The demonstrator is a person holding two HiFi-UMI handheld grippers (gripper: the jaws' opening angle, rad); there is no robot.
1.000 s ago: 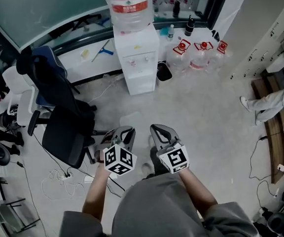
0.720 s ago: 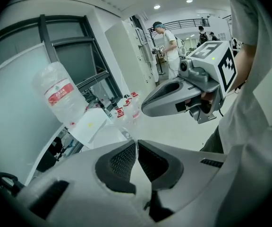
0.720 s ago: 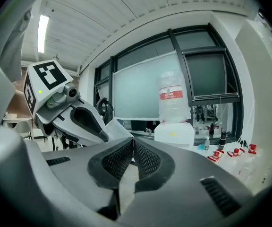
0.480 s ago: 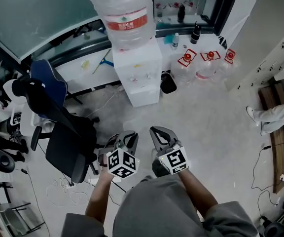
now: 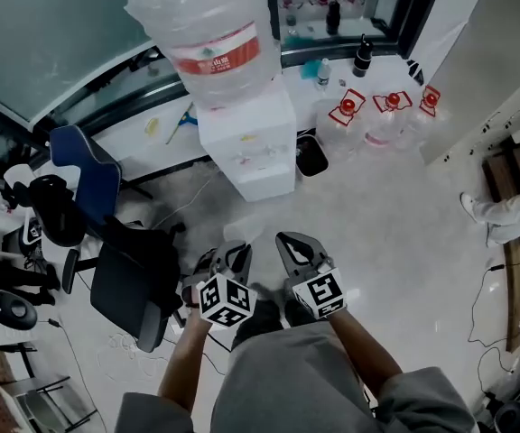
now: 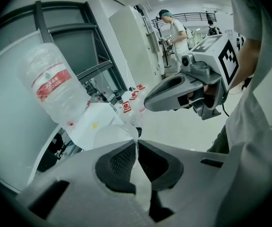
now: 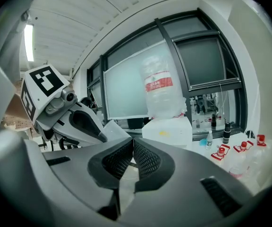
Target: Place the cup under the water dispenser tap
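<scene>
The left gripper (image 6: 136, 143) has its jaws drawn nearly together, clamped on the thin clear wall of the cup (image 6: 113, 137). The wall runs as a pale sheet down between the ribbed pads (image 6: 121, 162), and the cup's rounded body bulges out toward 10 o'clock from the pinch. The plastic is so clear that I cannot tell which way its mouth faces or how its long axis lies. The right gripper (image 7: 132, 144) has its jaws closed on each other with nothing caught between them. In the head view both grippers are held side by side, close in front of the person's body. The water dispenser (image 5: 246, 147) stands well apart from them at 12 o'clock, its big upturned bottle (image 5: 208, 36) on top, so the cup is not under the tap. That view barely shows the cup. The right gripper view shows it from the side as a whitish wedge at the left gripper's tip, at 9 o'clock. Only the head view shows the office chair (image 5: 129, 269) at 9 o'clock and the red-capped jugs (image 5: 388, 117) at 1 o'clock. Only the left gripper view shows a person (image 6: 176, 30) standing far off at 1 o'clock.
</scene>
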